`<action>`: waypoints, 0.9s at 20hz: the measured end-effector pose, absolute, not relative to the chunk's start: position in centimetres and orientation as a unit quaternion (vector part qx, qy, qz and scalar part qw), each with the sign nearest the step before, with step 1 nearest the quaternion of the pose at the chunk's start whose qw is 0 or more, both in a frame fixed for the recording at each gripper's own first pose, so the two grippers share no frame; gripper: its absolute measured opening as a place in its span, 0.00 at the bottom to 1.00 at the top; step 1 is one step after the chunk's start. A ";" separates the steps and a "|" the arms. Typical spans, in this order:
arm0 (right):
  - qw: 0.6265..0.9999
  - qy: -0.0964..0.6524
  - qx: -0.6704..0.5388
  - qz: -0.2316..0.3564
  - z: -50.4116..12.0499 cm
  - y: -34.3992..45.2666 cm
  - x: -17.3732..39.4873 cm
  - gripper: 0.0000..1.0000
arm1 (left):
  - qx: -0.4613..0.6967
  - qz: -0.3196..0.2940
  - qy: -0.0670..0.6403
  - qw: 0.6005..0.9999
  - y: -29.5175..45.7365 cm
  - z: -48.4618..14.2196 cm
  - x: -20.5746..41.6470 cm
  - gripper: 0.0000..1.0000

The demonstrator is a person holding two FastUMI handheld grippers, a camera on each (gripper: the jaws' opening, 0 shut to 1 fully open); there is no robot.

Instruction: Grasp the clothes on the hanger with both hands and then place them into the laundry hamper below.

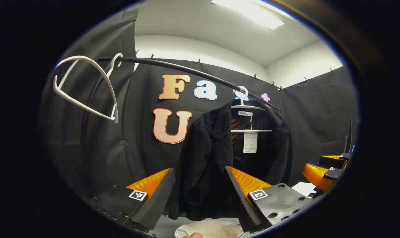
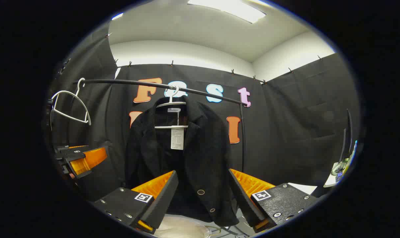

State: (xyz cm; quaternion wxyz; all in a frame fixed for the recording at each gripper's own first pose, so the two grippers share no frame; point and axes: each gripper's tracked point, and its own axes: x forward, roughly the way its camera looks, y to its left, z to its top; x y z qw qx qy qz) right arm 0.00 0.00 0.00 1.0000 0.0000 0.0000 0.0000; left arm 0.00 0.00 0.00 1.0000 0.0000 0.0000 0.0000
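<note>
Jacket (image 2: pixel 183 158) on hanger (image 2: pixel 171 109) hangs from rail (image 2: pixel 147 84) w/ spare hanger (image 2: pixel 69 107) to its left, hamper (image 2: pixel 183 228) below, both tools in front.

Neck label (image 1: pixel 245 113) inside the black jacket (image 1: pixel 216 158) has script too small to read. White hang tag (image 1: pixel 250 142) below it carries print, illegible.

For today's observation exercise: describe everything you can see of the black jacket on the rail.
The black jacket looks like ribbed, knit-like fabric with a broad collar and round snap buttons along its front edge. It hangs open and upright on a white hanger hooked over the black rail, with a paper tag dangling at the neck. Neither gripper touches it.
</note>
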 end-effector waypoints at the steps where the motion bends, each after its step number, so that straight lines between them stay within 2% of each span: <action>1: 1.000 0.000 0.000 -0.002 0.0 -0.2 0.2 0.93 | -0.001 0.000 0.002 1.000 -0.1 -0.2 0.0 0.96; 3: 1.000 0.002 -0.004 -0.005 -0.1 -0.4 0.3 0.93 | -0.001 0.002 0.004 1.000 0.0 -0.2 -0.2 0.96; 4: 1.000 0.000 -0.004 -0.005 0.0 -0.5 0.3 0.93 | -0.001 0.002 0.003 1.000 0.1 -0.1 -0.3 1.00; 7: 1.000 -0.001 -0.001 -0.002 0.1 -0.1 0.3 0.93 | 0.000 0.005 0.002 1.000 0.1 0.0 -0.7 1.00; 8: 1.000 -0.001 -0.002 0.000 0.1 0.0 0.2 0.93 | 0.001 0.006 0.001 1.000 0.3 0.1 -0.8 0.96; 18: 1.000 -0.003 -0.002 0.003 0.1 0.4 0.6 0.93 | -0.002 0.006 0.002 1.000 0.0 0.2 -1.2 0.96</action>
